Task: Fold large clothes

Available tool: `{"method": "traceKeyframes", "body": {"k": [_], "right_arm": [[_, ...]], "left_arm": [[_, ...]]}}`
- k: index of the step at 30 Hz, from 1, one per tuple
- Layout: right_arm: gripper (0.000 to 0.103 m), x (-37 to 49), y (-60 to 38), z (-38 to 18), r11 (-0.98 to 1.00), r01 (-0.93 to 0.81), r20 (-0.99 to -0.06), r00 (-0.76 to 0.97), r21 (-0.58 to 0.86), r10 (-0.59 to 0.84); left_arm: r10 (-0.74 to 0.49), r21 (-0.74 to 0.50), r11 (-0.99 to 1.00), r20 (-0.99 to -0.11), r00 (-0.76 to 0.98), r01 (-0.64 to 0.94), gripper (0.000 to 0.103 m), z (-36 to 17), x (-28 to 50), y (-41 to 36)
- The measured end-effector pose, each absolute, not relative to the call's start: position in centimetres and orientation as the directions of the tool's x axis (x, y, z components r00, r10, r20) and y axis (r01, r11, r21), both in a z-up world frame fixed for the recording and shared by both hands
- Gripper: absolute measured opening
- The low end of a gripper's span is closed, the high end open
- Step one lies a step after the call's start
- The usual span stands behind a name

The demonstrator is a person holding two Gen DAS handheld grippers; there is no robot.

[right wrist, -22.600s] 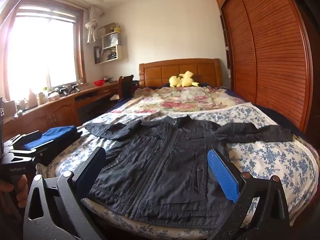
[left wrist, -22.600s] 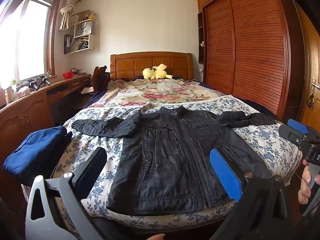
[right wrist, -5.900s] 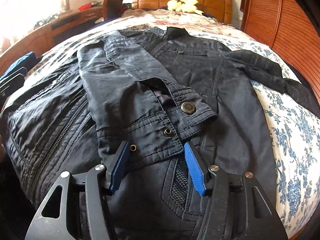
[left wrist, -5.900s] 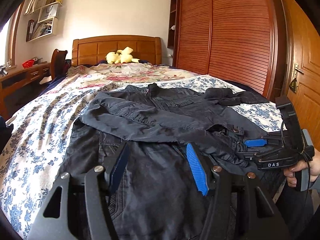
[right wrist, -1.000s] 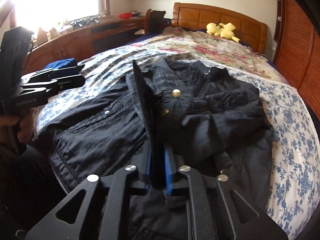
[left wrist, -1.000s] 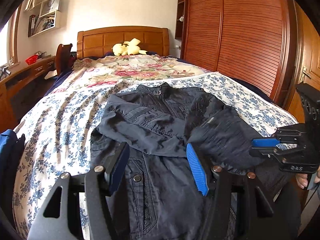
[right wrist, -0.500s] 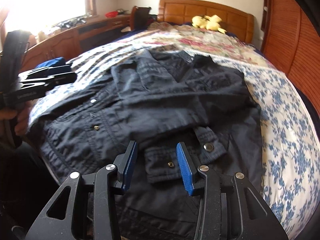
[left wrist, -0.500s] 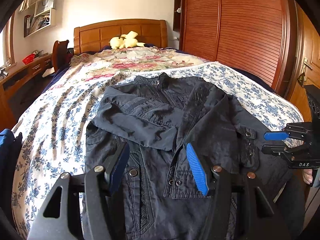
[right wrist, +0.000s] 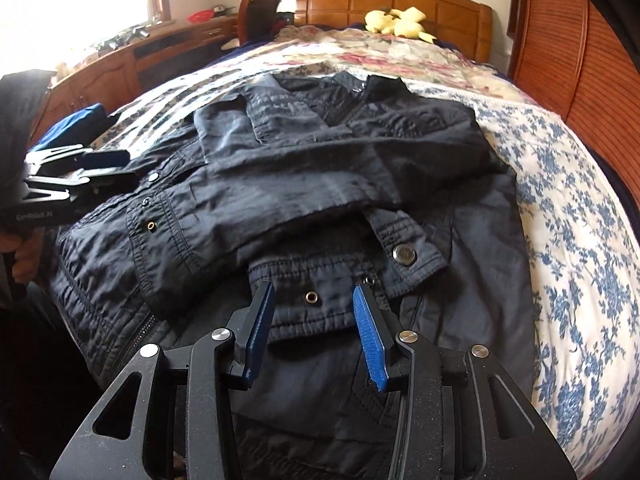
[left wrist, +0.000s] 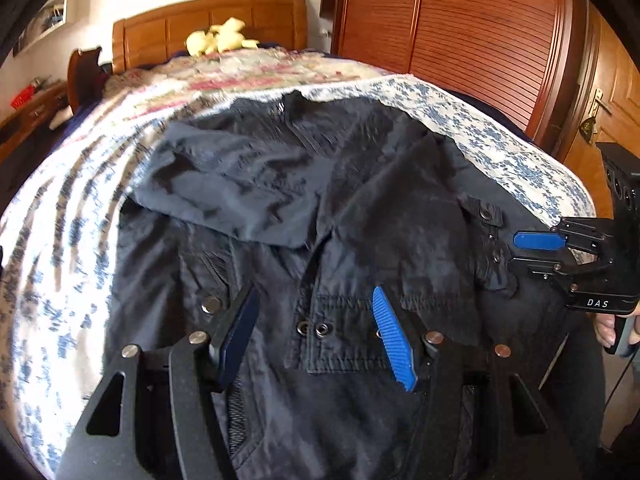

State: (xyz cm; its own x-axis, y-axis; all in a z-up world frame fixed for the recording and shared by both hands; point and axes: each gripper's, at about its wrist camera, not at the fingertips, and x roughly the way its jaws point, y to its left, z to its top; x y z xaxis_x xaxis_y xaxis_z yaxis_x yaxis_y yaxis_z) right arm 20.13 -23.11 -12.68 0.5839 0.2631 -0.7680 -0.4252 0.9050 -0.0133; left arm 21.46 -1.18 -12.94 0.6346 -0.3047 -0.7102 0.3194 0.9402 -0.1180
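On floral bedspread (right wrist: pixel 568 216): black jacket (right wrist: pixel 320 184) flat, both sleeves crossed over chest to narrow it. Left gripper (left wrist: pixel 316 332) and right gripper (right wrist: pixel 314 328) parted, empty, hovering over cuffs; hem fold likely next.

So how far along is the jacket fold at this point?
Done: both sleeves of the black snap-button jacket lie crossed over its chest. In hand: nothing; left hand-held gripper and right hand-held gripper hover open over the cuffs. Left: folding the body up from the hem.
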Motion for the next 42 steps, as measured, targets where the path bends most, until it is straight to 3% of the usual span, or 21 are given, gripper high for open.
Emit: {"method": "traceKeyframes", "body": {"k": [14, 20, 24, 33, 42], "right_arm": [[0.043, 19.4, -24.2, -12.6, 0.915, -0.404, -0.769, 0.583, 0.005, 0.262], [0.043, 19.6, -23.8, -12.8, 0.912, -0.411, -0.772, 0.578, 0.003, 0.263], [0.043, 19.6, -23.5, -12.7, 0.908, -0.418, -0.771, 0.578, 0.003, 0.269], [0.043, 19.7, -22.7, -12.6, 0.902, -0.432, -0.772, 0.576, -0.007, 0.270], [0.044, 20.5, -21.6, -12.2, 0.895, -0.445, -0.767, 0.583, -0.026, 0.268]], "left_arm": [[-0.286, -0.133, 0.941, -0.804, 0.521, 0.310, 0.058, -15.9, 22.5, -1.7], [-0.318, -0.160, 0.928, -0.812, 0.489, 0.338, 0.037, -16.0, 22.4, -2.0], [-0.324, -0.167, 0.929, -0.799, 0.507, 0.331, 0.010, -15.4, 22.2, -1.5], [-0.263, -0.132, 0.962, -0.685, 0.679, 0.240, 0.008, -11.5, 21.9, 1.5], [-0.200, -0.121, 0.980, -0.659, 0.725, 0.160, 0.008, -11.0, 22.1, 3.7]]}}
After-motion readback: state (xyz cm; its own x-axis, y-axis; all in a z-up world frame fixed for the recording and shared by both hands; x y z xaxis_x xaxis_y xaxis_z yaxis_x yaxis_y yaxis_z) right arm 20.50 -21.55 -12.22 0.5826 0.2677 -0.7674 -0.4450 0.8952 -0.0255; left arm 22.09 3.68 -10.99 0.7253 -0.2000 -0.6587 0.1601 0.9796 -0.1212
